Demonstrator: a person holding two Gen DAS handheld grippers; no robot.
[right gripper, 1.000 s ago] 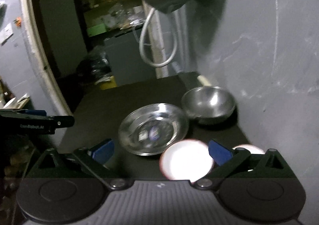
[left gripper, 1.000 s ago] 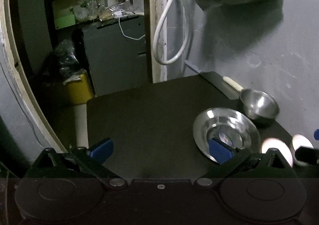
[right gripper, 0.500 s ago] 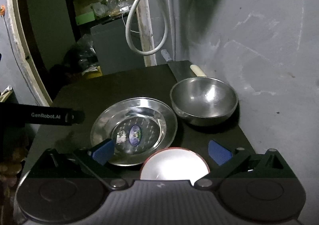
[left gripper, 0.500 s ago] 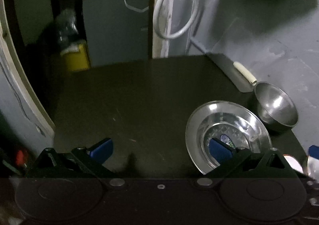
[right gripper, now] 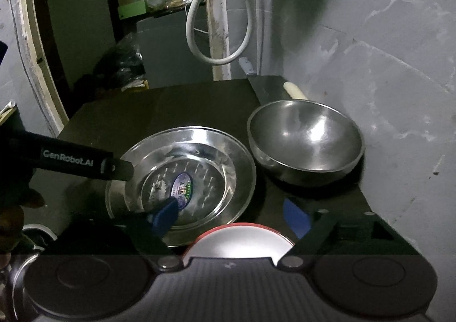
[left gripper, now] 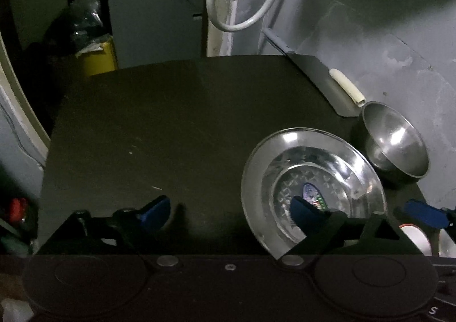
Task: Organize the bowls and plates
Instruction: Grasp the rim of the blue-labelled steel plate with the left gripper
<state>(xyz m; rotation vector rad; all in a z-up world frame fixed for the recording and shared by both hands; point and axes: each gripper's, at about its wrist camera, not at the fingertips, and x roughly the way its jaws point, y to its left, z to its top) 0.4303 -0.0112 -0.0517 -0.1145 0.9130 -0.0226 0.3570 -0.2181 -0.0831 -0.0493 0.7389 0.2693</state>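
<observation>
Both sets of jaws are closing, nothing gripped yet. Left gripper (left gripper: pixel 230 212) straddles the steel plate's (left gripper: pixel 310 176) left rim, probably to pinch it. Right gripper (right gripper: pixel 230 215) brackets the red-rimmed white bowl (right gripper: pixel 239 239), near edge. Steel bowl (right gripper: pixel 305 139) sits far right by the wall.

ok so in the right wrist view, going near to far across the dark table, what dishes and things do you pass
white bowl with a red rim → shallow steel plate with a sticker in its middle → deep round steel bowl → cream-coloured handle at the table's far edge
</observation>
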